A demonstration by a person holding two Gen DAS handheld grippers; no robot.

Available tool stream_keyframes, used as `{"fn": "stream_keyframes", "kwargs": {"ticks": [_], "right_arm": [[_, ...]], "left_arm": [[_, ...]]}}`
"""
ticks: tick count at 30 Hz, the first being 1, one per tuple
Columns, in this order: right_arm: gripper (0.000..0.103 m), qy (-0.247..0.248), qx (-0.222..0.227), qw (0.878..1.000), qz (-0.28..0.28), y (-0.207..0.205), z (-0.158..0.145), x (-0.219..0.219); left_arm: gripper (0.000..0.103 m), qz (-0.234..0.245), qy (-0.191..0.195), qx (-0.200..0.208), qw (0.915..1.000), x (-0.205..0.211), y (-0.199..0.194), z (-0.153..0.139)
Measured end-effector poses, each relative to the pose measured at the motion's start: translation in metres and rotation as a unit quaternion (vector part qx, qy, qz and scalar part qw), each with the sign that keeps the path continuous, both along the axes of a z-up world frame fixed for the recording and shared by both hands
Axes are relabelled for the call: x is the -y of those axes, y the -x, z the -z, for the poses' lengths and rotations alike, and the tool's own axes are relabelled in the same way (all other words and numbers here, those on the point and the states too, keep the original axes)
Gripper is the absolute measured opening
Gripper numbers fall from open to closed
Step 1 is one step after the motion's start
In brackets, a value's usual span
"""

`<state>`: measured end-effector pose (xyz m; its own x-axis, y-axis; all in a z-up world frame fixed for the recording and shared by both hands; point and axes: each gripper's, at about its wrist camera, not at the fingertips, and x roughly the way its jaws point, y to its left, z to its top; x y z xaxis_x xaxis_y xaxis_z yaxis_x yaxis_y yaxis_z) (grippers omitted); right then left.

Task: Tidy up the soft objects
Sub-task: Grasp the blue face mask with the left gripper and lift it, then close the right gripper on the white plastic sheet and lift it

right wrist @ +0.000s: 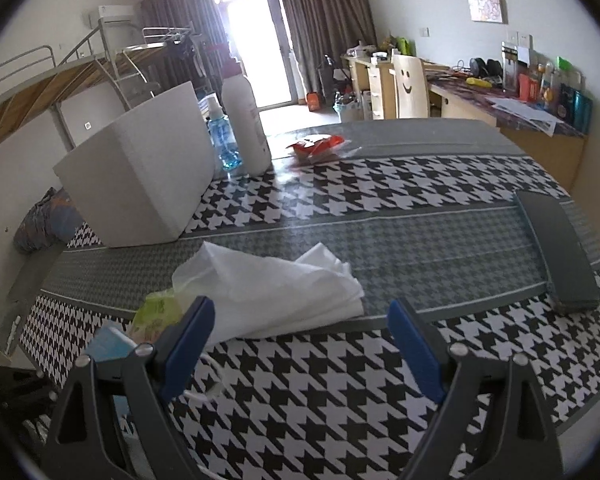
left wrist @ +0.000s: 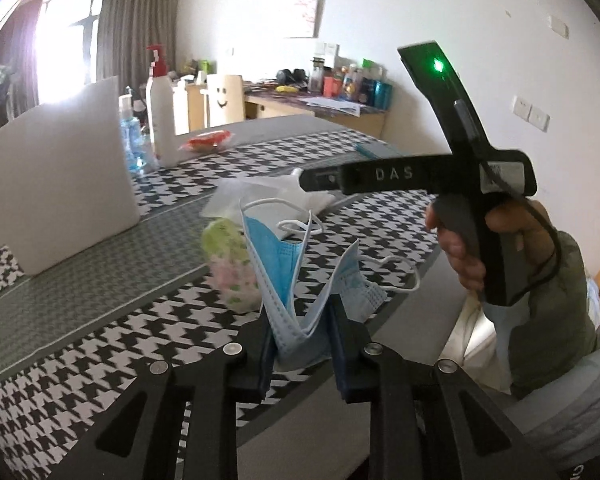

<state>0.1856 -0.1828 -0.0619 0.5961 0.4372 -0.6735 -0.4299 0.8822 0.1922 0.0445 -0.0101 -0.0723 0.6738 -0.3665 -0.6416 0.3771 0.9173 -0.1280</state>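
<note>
The left hand-held gripper (left wrist: 302, 334), at the bottom centre of its view, has its blue pads pinched on a blue mask (left wrist: 284, 280); the mask stands crumpled up from between the pads, its white ear loops trailing to the right. Just behind it on the houndstooth bench (left wrist: 100, 344) lies a floral pouch (left wrist: 232, 268), and beyond that a white cloth (right wrist: 276, 292). The right hand-held gripper (right wrist: 300, 344) has its jaws wide apart with nothing between them, above the bench at the lower centre of its own view, near the cloth's front edge. A white box (right wrist: 140, 176) stands at the left, with a white bottle (right wrist: 246, 120) behind it.
</note>
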Motion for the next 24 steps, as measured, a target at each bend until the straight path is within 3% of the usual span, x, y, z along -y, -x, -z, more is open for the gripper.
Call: {"fn": "stream_keyframes", "kwargs": {"ticks": [6,14,16,17,22,24], "right_arm": [[0.074,0.010,-0.020,1.000,-0.010,-0.011,0.006,-0.011],[0.072,0.042,-0.036,0.998,-0.019,-0.024,0.016,-0.030],[0.063,0.057,-0.042,0.997,-0.018,-0.026,0.022,-0.033],[0.053,0.062,-0.047,0.997,-0.018,-0.029,0.025,-0.034],[0.031,0.086,-0.049,0.995,-0.009,-0.028,0.031,-0.033],[0.012,0.083,-0.050,0.995,-0.007,-0.028,0.030,-0.029]], "left_arm": [[0.025,-0.011,0.007,-0.003,0.9999,-0.010,0.002,-0.002],[0.025,-0.026,0.009,-0.001,0.9996,-0.019,0.008,-0.005],[0.025,-0.027,0.010,-0.003,0.9996,-0.020,0.009,-0.004],[0.025,-0.027,0.010,-0.003,0.9996,-0.022,0.008,-0.004],[0.025,-0.028,0.017,-0.004,0.9994,-0.025,0.008,-0.005],[0.025,-0.029,0.018,-0.004,0.9994,-0.026,0.008,-0.006]]}}
